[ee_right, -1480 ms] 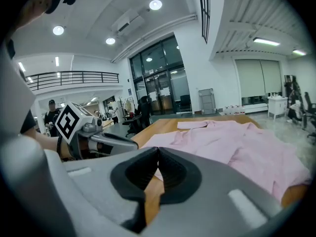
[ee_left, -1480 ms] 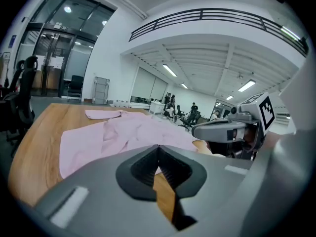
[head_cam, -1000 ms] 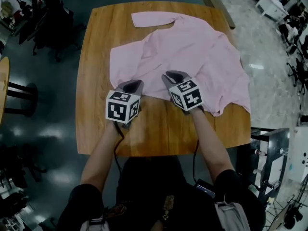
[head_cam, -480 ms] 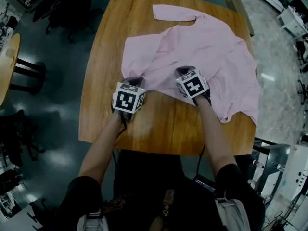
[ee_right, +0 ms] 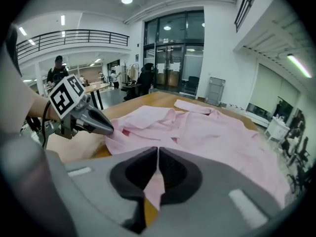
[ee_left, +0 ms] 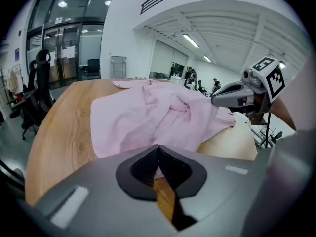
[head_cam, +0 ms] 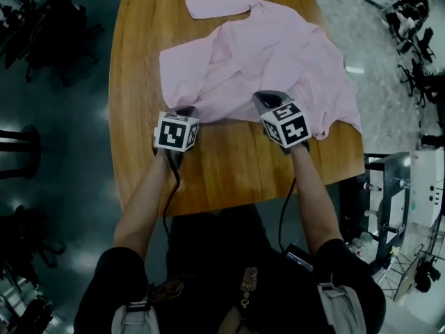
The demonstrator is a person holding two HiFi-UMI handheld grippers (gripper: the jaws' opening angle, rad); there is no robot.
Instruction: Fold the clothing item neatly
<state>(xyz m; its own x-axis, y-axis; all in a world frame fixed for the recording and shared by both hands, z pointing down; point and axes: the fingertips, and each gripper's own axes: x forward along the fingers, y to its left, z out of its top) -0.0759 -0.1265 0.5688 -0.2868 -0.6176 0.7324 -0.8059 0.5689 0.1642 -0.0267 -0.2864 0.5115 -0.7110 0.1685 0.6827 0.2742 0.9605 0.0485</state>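
A crumpled pink shirt (head_cam: 278, 54) lies spread over the far half of the wooden table (head_cam: 135, 61), one sleeve (head_cam: 215, 7) stretched along the far edge. My left gripper (head_cam: 184, 110) is at the shirt's near hem on the left, shut on a pinch of the pink cloth (ee_left: 157, 169). My right gripper (head_cam: 265, 97) is at the near hem further right; its jaws are closing tight, with a strip of pink fabric (ee_right: 155, 184) caught between them. Each gripper view shows the other gripper, the right gripper (ee_left: 232, 95) and the left gripper (ee_right: 94, 123), at the shirt's edge (ee_right: 207, 132).
The shirt's right side hangs over the table's right edge (head_cam: 341, 117). Bare wood (head_cam: 229, 165) lies between the hem and the person's body. A metal cart (head_cam: 382, 207) stands to the right, and office chairs (head_cam: 42, 40) stand on the dark floor to the left.
My right gripper's jaws have come together on the hem. Both grippers stay at the shirt's near edge, and the head view has shifted.
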